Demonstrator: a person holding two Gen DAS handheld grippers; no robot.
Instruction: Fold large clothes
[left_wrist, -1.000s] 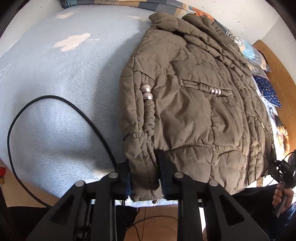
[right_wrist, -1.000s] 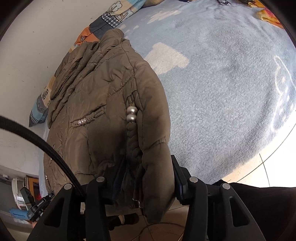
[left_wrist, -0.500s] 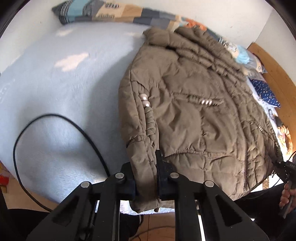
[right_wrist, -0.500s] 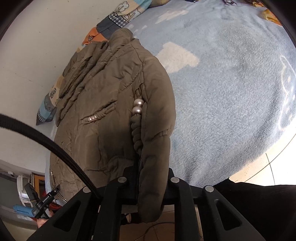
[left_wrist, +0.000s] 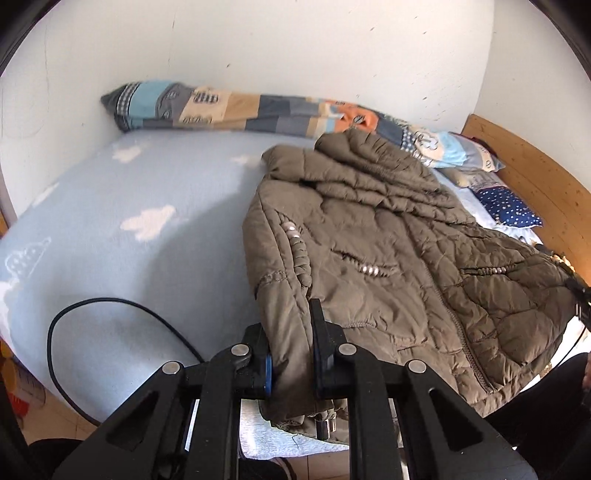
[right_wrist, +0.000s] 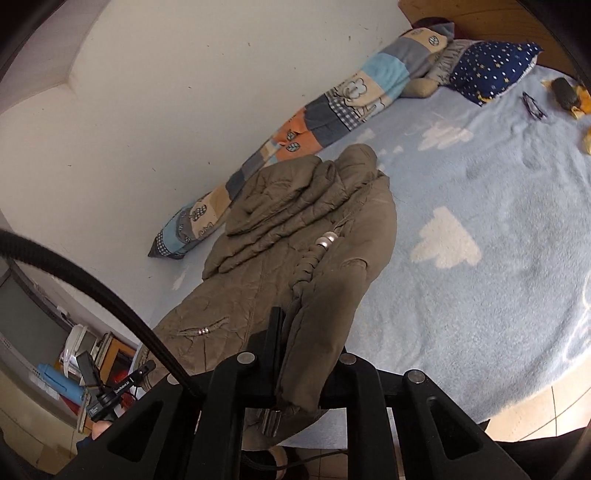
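On the bed (left_wrist: 110, 229), one jacket (left_wrist: 388, 258), two grippers.

A bed (left_wrist: 110, 221) with a pale blue cloud blanket bears an olive quilted jacket (left_wrist: 388, 266), a patchwork bolster (left_wrist: 229, 110) and a starry pillow (right_wrist: 491, 70).

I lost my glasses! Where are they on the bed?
In the right wrist view, the glasses lie at upper right on the light blue blanket, just below the starry navy pillow and left of a dark object.
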